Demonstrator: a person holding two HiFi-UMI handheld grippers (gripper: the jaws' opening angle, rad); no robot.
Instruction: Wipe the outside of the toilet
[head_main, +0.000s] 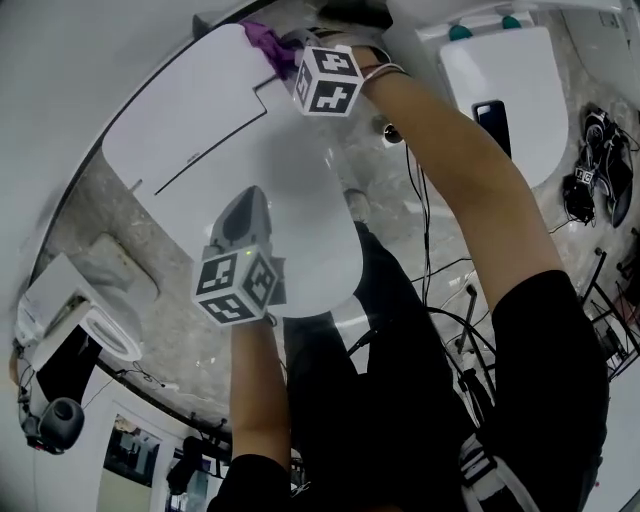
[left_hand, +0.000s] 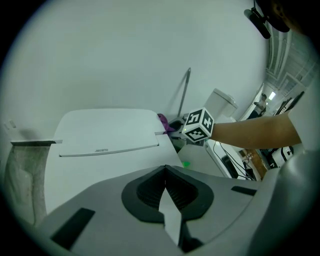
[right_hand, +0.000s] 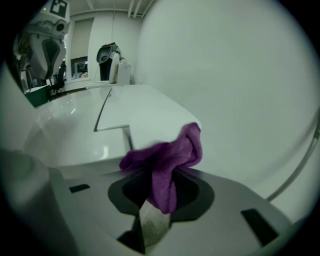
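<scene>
I'm hanging my left gripper (head_main: 245, 208) over the front of the toilet (head_main: 170, 140), its jaws pressed together on nothing. The lid is showing smooth, glossy white, flat with rounded corners. At its back corner by the wall, my right gripper (head_main: 298, 52) is clenching the purple cloth (right_hand: 167, 157), soft, fuzzy and bunched. I'm judging this as wiping the rear top; next I'm needing a firm, flat drag along the shell.
</scene>
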